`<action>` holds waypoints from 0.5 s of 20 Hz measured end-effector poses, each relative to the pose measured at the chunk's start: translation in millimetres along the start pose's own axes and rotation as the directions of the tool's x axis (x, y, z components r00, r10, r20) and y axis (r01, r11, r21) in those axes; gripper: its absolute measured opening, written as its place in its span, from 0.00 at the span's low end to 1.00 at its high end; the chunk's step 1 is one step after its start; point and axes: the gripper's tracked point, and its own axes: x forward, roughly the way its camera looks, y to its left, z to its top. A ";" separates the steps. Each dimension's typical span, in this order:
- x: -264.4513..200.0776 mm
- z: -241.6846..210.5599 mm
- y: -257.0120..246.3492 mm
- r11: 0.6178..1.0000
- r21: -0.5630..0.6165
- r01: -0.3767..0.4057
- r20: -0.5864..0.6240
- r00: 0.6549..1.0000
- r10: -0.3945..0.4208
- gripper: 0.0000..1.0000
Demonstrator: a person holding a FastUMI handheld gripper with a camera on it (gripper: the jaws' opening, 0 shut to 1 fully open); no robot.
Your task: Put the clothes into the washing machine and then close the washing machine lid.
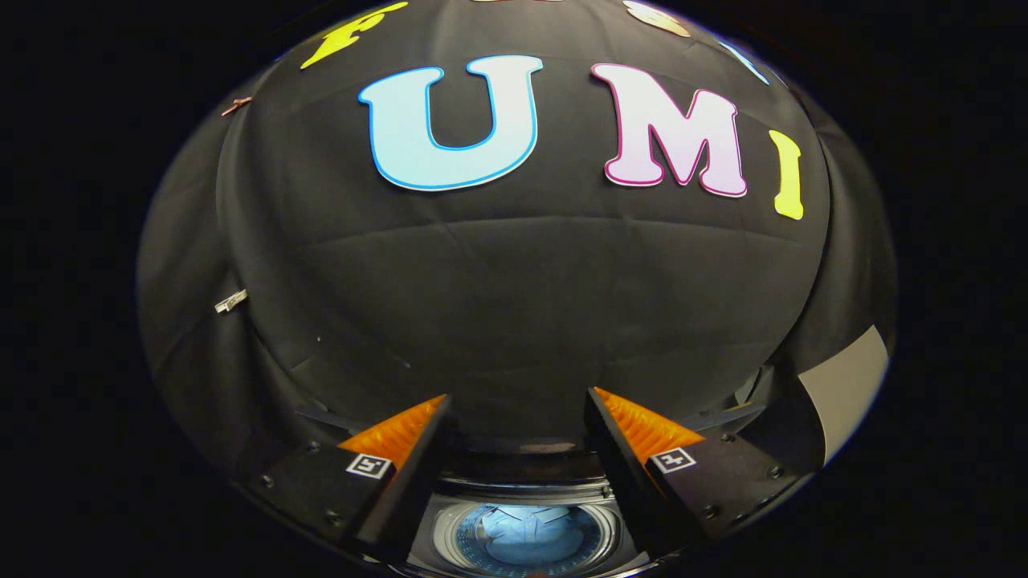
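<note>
We're up high here, the gripper (518, 409) spread wide with nothing between its fingers (401, 433) — just open air and the black cloth wall (514, 305) filling the space beyond the tips. Each finger carries a small square black-and-white marker tag (369, 465) on its body; we can't make out anything readable on them.

Down between the finger bases we see the washing machine (522, 534), looking straight into its open top. The rim (522, 490) runs across just below the gap, pale and curved, and inside it the round drum (598, 536) glows blue-lit. The clothes (522, 530) are already lying in the drum, a pale blue bundle sitting about in the middle of the opening, clear of the drum's wall all round as far as we can tell. A dark band (522, 466) stands just behind the rim — whether that is the raised lid we cannot say.

Room to move: the gap between the fingers sits directly above the opening, well clear of the rim. Off past the right-hand finger a pale grey panel (847, 385) edges in beside the cloth, and a small metal clip (230, 301) pins the cloth far out on the other side.
</note>
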 end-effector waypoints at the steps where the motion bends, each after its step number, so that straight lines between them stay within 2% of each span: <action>1: -4.0 -2.5 -0.1 1.000 -0.001 -0.003 0.001 1.000 0.003 1.00; 10: -38.7 -22.7 2.3 1.000 -0.015 -0.013 0.013 1.000 0.013 1.00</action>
